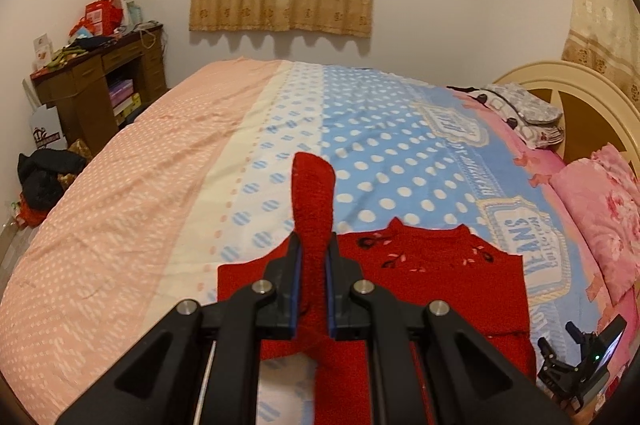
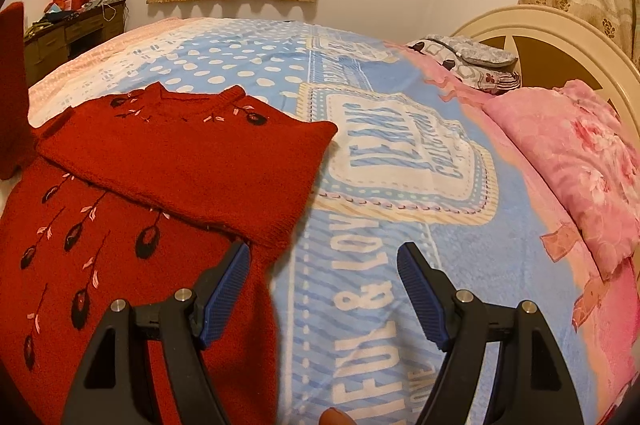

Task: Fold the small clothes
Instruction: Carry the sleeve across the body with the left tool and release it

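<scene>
A small red knitted sweater (image 2: pixel 120 217) with black and pink flower embroidery lies on the bed, its right sleeve (image 2: pixel 192 161) folded across the chest. My left gripper (image 1: pixel 313 245) is shut on the left sleeve (image 1: pixel 314 193), which sticks up past the fingertips, lifted above the sweater body (image 1: pixel 432 285). The lifted sleeve shows at the left edge of the right wrist view (image 2: pixel 12 81). My right gripper (image 2: pixel 323 257) is open and empty, just right of the sweater's side edge, above the blue bedspread. It also shows in the left wrist view (image 1: pixel 576 357).
The bed is covered with a blue polka-dot and pink bedspread (image 2: pixel 400 185). Pink pillows (image 2: pixel 580 161) and a cream headboard (image 2: pixel 560 37) are at the right. A brown desk (image 1: pixel 100 85) with clutter stands at the far left by the wall.
</scene>
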The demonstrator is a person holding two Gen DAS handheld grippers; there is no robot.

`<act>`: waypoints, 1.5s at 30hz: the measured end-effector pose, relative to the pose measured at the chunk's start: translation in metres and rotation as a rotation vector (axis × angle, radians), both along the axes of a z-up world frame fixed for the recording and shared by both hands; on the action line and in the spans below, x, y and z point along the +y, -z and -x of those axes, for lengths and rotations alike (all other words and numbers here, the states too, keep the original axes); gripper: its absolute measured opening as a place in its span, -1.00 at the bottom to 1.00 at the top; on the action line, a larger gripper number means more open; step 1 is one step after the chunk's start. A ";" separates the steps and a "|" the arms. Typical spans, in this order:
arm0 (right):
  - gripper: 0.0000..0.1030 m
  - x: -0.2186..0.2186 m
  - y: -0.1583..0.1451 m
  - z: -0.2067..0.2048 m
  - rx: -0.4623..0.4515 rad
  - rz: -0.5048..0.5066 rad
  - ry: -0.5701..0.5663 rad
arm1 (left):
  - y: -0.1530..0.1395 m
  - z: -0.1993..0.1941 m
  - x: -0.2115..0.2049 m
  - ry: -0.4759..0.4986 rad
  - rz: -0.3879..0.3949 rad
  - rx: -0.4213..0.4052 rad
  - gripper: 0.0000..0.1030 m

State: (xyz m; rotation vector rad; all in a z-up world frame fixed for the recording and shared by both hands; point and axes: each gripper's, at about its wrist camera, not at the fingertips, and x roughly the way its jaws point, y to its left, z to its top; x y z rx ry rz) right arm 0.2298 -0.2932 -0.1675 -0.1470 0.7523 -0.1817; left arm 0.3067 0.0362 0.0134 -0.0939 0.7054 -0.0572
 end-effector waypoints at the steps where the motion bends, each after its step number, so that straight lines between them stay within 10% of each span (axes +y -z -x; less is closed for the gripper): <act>1: 0.48 -0.002 0.001 0.000 0.000 0.002 0.001 | -0.001 -0.001 -0.005 0.005 0.000 -0.001 -0.80; 27: 0.48 -0.061 0.020 0.007 0.012 -0.101 0.118 | -0.031 -0.016 -0.157 0.238 -0.005 -0.044 -0.80; 45: 0.49 -0.074 0.035 0.006 0.028 -0.178 0.147 | 0.096 -0.016 -0.274 0.318 -0.084 0.088 -0.59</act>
